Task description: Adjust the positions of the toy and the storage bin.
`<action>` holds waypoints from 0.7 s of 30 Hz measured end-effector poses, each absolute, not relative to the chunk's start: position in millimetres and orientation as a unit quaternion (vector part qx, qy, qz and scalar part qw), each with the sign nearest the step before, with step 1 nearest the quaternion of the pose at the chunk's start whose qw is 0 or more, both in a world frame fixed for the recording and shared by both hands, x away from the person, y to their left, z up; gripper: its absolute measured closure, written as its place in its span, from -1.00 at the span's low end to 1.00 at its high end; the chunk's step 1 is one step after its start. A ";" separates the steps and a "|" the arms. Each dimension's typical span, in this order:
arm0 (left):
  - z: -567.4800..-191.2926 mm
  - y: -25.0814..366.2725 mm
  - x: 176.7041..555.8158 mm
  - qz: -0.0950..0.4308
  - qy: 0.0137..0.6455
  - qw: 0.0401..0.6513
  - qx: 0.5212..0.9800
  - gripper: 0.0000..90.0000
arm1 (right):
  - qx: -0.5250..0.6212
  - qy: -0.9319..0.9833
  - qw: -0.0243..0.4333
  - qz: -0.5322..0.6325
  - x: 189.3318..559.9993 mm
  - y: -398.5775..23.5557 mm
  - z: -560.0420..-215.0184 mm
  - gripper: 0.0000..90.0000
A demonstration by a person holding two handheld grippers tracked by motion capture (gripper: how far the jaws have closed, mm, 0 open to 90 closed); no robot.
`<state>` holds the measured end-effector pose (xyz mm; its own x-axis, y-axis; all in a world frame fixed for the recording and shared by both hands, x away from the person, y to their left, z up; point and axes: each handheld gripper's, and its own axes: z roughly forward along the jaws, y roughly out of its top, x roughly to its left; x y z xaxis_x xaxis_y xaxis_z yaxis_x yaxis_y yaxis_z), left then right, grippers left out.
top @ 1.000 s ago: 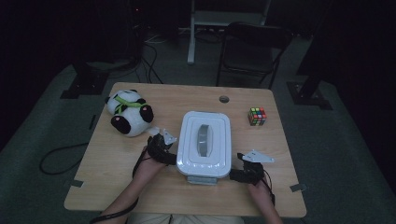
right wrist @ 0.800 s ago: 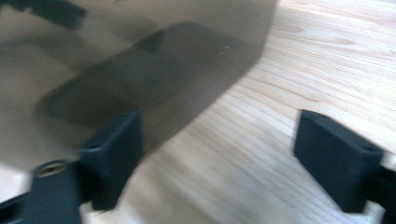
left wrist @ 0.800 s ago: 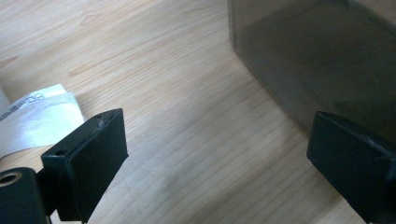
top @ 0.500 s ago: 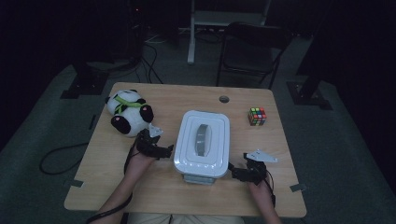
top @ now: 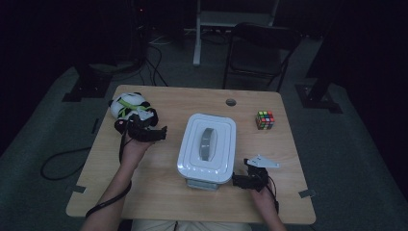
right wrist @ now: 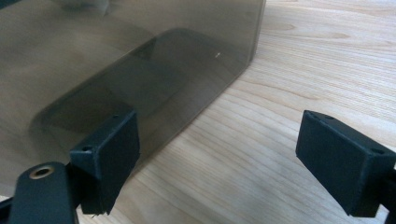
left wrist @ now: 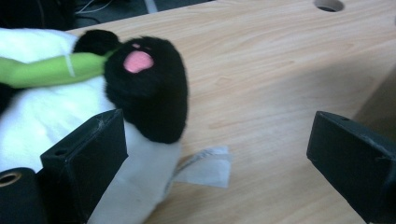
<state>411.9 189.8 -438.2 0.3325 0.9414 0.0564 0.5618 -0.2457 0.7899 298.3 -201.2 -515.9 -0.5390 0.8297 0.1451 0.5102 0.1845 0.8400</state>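
A white-lidded plastic box (top: 208,144) with a grey handle stands mid-table. My right gripper (top: 239,180) sits at its near right corner, open. In the right gripper view (right wrist: 219,140) the jaws have just been opening; the box's translucent wall (right wrist: 116,60) lies beside the left jaw and nothing is pinched. A panda plush (top: 126,105) with a green band lies at the table's far left. My left gripper (top: 155,133) hovers just right of it, open. In the left gripper view (left wrist: 219,140) the plush (left wrist: 144,88) is against the left jaw, not between the jaws.
A Rubik's cube (top: 264,119) sits at the right of the wooden table (top: 163,192). A cable hole (top: 231,102) is near the far edge. A dark chair (top: 260,48) stands behind the table. The plush's white tag (left wrist: 205,168) lies on the wood.
My left gripper has left the box's left side and moved up and left to the panda plush. The right gripper has stayed at the box's near right corner.
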 end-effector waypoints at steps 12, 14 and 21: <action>-449.8 195.7 438.7 0.268 0.525 0.344 0.730 -0.87 | 0.433 0.758 0.161 0.461 298.1 -194.9 -516.7 -0.71; -450.2 195.1 443.2 0.270 0.526 0.342 0.731 -0.87 | 0.435 0.759 0.162 0.457 298.2 -195.6 -517.5 -0.71; -450.5 195.0 452.1 0.310 0.537 0.331 0.712 -0.52 | 0.438 0.761 0.159 0.451 300.3 -196.9 -520.8 -0.70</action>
<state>452.1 195.0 -450.5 0.2319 0.9689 0.0860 0.5590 -0.2051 0.8034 300.3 -196.9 -520.8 -0.5657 0.8101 0.1538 0.5234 0.2087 0.8261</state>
